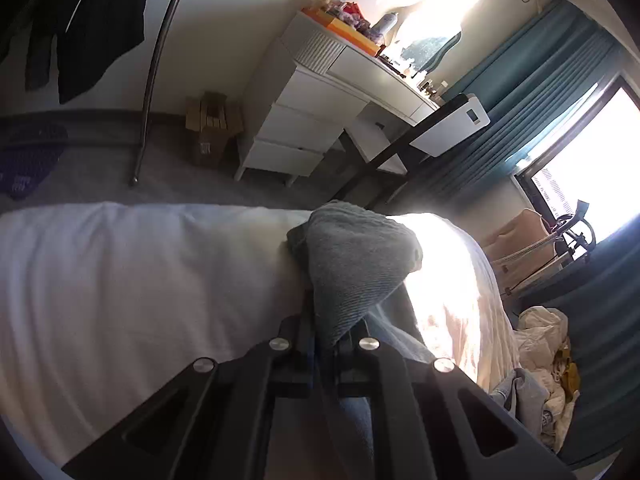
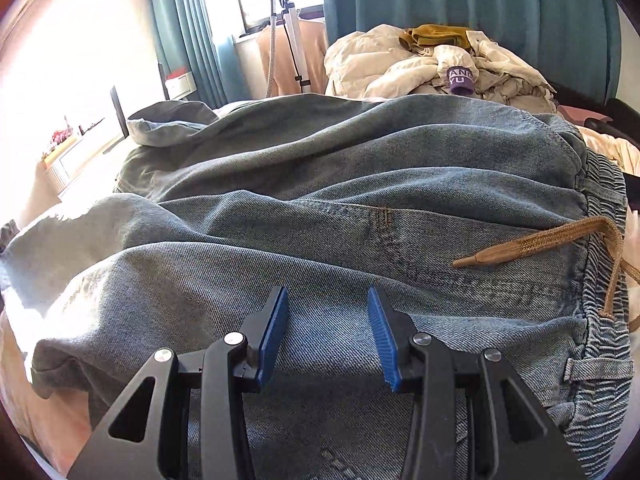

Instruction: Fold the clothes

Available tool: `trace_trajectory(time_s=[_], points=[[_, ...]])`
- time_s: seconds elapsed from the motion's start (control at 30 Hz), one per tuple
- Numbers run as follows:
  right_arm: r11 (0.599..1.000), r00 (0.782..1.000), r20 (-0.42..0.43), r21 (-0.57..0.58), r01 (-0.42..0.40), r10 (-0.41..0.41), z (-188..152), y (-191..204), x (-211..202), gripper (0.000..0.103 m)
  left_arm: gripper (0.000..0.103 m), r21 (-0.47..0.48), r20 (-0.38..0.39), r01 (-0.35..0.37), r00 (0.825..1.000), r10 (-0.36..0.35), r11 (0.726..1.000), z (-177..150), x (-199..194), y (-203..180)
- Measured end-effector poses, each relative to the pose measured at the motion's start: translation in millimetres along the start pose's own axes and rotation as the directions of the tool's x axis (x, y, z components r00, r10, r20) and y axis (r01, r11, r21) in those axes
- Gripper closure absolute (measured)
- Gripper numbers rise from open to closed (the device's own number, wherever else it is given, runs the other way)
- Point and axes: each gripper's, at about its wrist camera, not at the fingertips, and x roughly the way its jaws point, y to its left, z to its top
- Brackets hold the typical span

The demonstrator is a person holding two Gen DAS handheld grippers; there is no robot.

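Light blue denim trousers [image 2: 320,184] lie spread over the bed, with the elastic waistband [image 2: 604,280] and a tan drawstring [image 2: 532,244] at the right. In the right wrist view my right gripper [image 2: 328,320] stands open just above the denim, blue pads [image 2: 276,328] apart and nothing pinched. In the left wrist view my left gripper [image 1: 320,316] is shut on a bunched end of the denim trousers [image 1: 356,268], which rises in a grey-blue fold over the fingers and hides the tips. That fold hangs above the white bed cover [image 1: 140,280].
A heap of cream clothes [image 2: 424,68] with a mustard piece and a purple cuff lies at the back of the bed. A white dresser [image 1: 320,108], a metal rail [image 1: 156,68], a cardboard box [image 1: 212,120], teal curtains [image 2: 460,0] and a garment steamer [image 2: 288,28] stand around.
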Motion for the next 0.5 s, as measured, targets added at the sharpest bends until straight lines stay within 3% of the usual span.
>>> trace_trajectory(time_s=[0.13,0.27,0.33,0.4,0.5], points=[[1.0,1.0,-0.012,0.024,-0.003,0.004,-0.1,-1.4,-0.1,0.062,0.097,-0.073,-0.054,0.035,0.998,-0.039,0.997,-8.2,9.1,27.6],[0.998,1.0,-0.025,0.068,-0.016,0.018,0.4,-7.6,-11.4,0.062,0.083,-0.125,-0.102,0.055,0.992,-0.068,0.991,-17.9,1.6,36.5],[0.998,1.0,-0.022,0.066,-0.014,0.016,-1.6,-7.8,-22.1,0.062,0.079,-0.074,-0.107,0.048,0.993,-0.055,0.996,-23.9,-10.4,29.7],[0.997,0.999,-0.017,0.074,-0.025,0.027,-4.3,-9.5,-35.3,0.062,0.064,0.007,-0.105,0.04,0.994,-0.04,0.999,-31.0,-25.8,17.0],[0.995,0.999,-0.001,0.098,-0.037,0.038,-7.7,-13.6,-55.3,0.062,0.054,0.112,-0.074,0.045,0.997,-0.037,0.993,-48.5,-57.4,-4.4]])
